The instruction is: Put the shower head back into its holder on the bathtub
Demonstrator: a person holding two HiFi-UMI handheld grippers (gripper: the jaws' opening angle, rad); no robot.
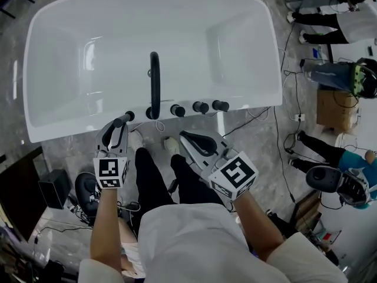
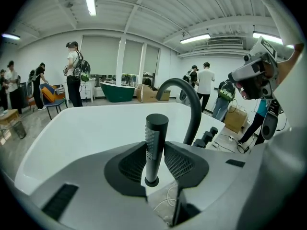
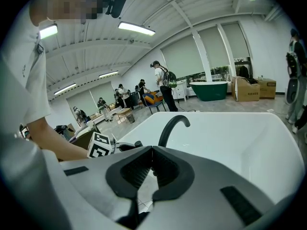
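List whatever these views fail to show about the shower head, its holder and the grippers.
- Holder: in the head view the left gripper covers that part of the bathtub rim. In the left gripper view the shower head and fingers stand before it.
- Shower head's lower end: seated or not, cannot tell.
- Hose: in no view.

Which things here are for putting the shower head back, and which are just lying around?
For the job:
- shower head
- left gripper, clamped on it
- white bathtub

Just lying about:
- cardboard box
- black box on the floor
- green tub, far off
- right gripper, shut and empty
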